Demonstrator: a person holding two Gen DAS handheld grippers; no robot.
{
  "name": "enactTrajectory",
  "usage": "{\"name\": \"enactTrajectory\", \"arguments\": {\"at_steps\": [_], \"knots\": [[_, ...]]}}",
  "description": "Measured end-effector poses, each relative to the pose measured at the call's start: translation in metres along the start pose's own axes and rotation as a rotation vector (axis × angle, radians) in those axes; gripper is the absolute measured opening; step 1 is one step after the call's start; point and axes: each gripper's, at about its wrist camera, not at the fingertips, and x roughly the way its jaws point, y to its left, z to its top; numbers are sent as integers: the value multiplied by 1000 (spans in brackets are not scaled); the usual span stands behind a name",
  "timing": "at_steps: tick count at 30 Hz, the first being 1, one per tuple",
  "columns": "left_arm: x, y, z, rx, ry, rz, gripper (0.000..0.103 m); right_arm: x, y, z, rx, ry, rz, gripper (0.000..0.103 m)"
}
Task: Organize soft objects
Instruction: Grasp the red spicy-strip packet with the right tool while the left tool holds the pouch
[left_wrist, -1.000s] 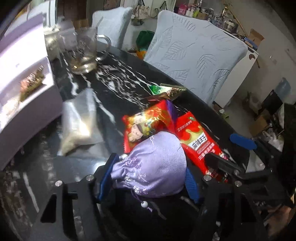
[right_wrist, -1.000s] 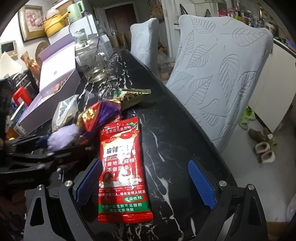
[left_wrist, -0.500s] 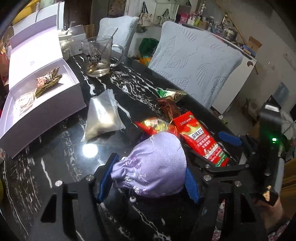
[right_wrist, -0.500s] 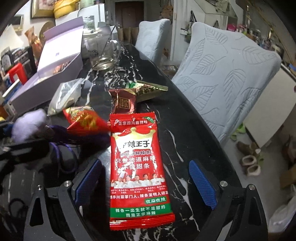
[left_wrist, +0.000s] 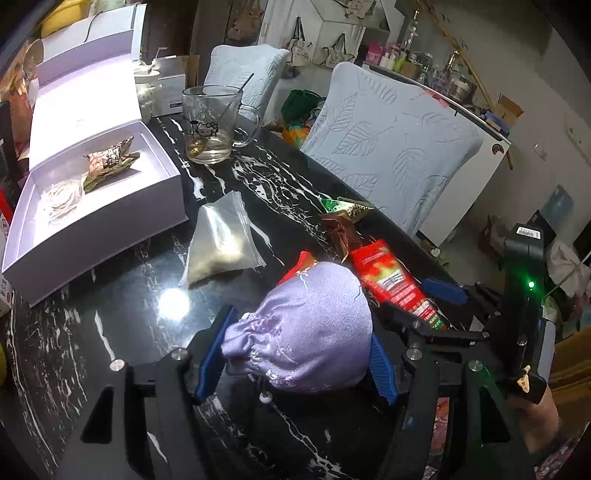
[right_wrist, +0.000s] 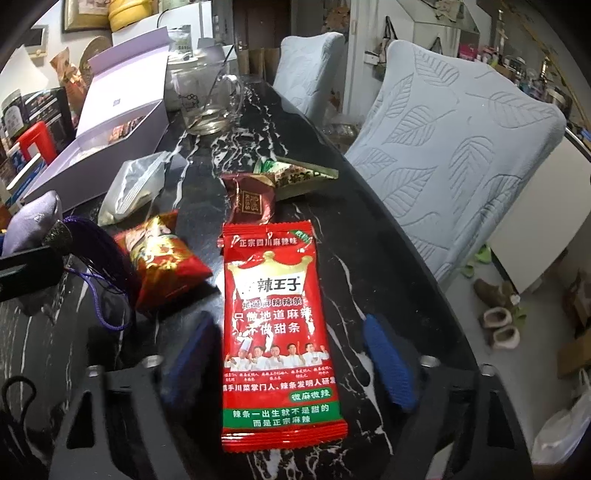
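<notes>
My left gripper (left_wrist: 299, 339) is shut on a lilac satin drawstring pouch (left_wrist: 314, 328), held a little above the black marble table (left_wrist: 110, 325). The pouch (right_wrist: 33, 221) also shows at the left of the right wrist view, trailing a purple tassel cord (right_wrist: 99, 258). A long red snack packet (right_wrist: 277, 325) lies flat between the fingers of my right gripper (right_wrist: 288, 350). Its jaws are closing. The blue pads (right_wrist: 388, 358) stand just off the packet's edges. The red packet (left_wrist: 391, 280) also shows in the left wrist view.
An open lilac box (left_wrist: 92, 206) with a leaf-wrapped item sits at the left, a glass mug (left_wrist: 210, 122) behind it. A clear zip bag (left_wrist: 218, 240), a small red-gold packet (right_wrist: 162, 258), a brown packet (right_wrist: 251, 199) and a green-gold packet (right_wrist: 299, 173) lie around. Covered chairs (right_wrist: 450, 140) line the table's right edge.
My left gripper drew back and up with the pouch, uncovering the small red-gold packet. My right gripper's fingers came in towards the long red packet.
</notes>
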Motion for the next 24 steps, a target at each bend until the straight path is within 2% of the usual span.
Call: {"name": "enactTrajectory", "arguments": {"at_steps": [1,2,3,17,24], "knots": [[0,0,-1,-2,0,-2,66,-1,0,0,3,-4,-3,58],[0,0,-2,-2,1,-4,66,-2,-1,0,4,-14,-7,51],[0,1,-3,-2,1,-6,66,-2,-2,1,4,-13,-3,49],[-10,0,-14,-24,-6,-28,66,-15,-17,-9,98,-21,60,45],[-26,-6,-25,-21,-31,-21,66,-34,-13,-17,93,-49,84,45]]}}
